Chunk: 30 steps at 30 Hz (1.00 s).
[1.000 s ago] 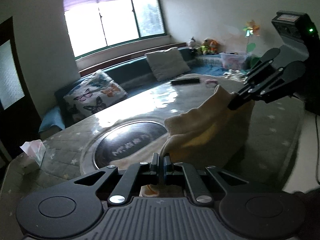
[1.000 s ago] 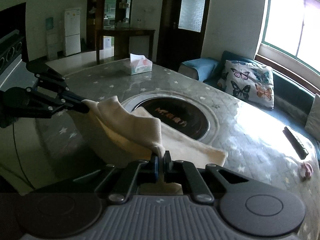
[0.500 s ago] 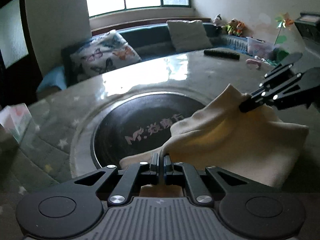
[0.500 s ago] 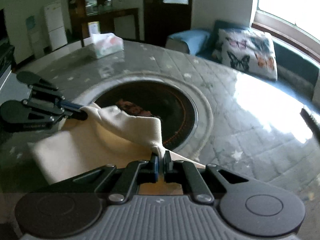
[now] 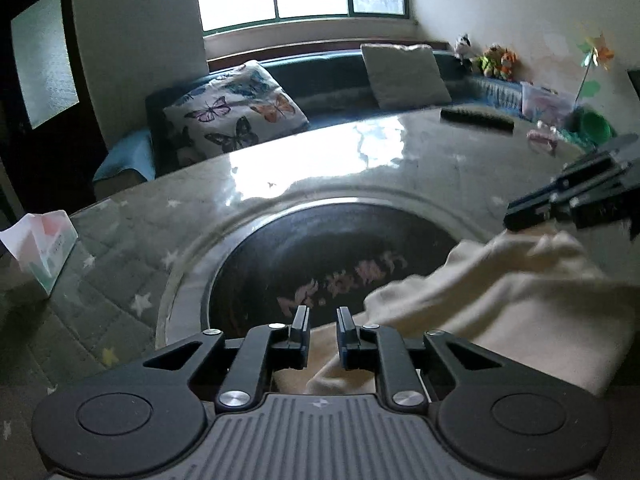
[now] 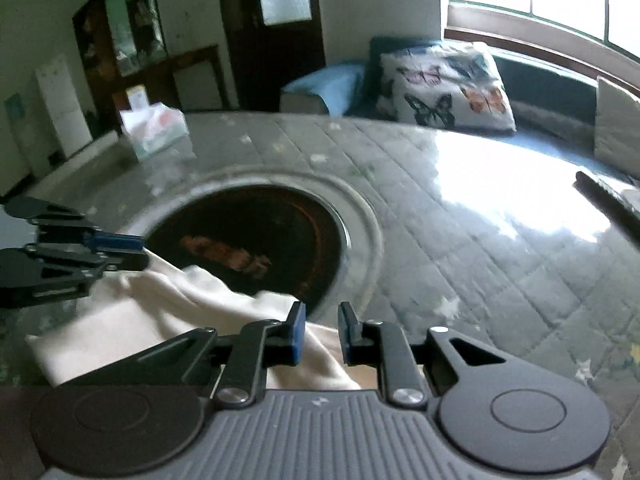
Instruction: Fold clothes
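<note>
Found cream garment [image 5: 500, 300] lying doubled over on tabletop [image 5: 400, 152], at 4 o'clock of dark round inset [image 5: 320, 256]. Left gripper [image 5: 322, 330] and right gripper [image 6: 321, 332] both parted, gripping nothing. One fold laid; further folds possibly outstanding.

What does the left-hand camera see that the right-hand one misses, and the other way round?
Only the left wrist view shows the stuffed toys, the pinwheel and the green tub along the far wall. Only the right wrist view shows the white fridge and the dark wooden shelf. Both show the cream cloth lying on the table beside the round black plate, the butterfly pillow, the tissue box, and the left gripper and right gripper, each open.
</note>
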Each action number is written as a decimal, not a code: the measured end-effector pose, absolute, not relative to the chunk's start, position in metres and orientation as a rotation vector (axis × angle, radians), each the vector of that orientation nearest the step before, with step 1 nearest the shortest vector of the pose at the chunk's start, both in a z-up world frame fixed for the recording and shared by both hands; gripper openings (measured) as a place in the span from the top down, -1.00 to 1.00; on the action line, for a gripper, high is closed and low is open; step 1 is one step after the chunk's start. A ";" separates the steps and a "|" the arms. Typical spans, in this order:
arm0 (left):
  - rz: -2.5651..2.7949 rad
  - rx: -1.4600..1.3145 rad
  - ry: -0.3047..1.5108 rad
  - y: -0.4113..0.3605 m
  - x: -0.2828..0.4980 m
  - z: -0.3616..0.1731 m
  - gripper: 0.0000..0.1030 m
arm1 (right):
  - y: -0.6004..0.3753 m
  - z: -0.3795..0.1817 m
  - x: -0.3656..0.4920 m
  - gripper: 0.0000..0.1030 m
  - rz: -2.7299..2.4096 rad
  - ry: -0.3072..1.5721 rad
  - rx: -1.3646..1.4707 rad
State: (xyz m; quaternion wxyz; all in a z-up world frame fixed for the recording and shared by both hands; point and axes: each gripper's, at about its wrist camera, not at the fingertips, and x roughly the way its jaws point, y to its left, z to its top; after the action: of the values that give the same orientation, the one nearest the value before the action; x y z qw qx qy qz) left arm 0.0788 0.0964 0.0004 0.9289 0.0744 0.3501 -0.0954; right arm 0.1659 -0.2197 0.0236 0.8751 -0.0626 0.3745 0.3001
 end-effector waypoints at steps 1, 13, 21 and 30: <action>-0.206 0.149 0.717 0.093 0.079 0.003 0.70 | -0.218 0.025 0.163 0.68 0.646 0.782 -0.131; -0.230 0.154 0.813 0.064 0.109 -0.011 0.69 | -0.195 0.008 0.169 0.70 0.659 0.835 -0.134; -0.218 0.162 0.803 0.062 0.107 -0.014 0.69 | -0.223 0.024 0.127 0.70 0.673 0.826 -0.173; -0.196 0.192 0.727 0.058 0.083 -0.003 0.67 | -0.244 0.022 0.112 0.58 0.622 0.810 -0.158</action>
State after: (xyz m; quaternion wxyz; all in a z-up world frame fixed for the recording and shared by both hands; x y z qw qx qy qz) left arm 0.0830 0.0583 -0.0029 0.9254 0.0938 0.3546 -0.0955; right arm 0.1117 -0.2438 0.0217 0.8694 -0.0757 0.3873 0.2972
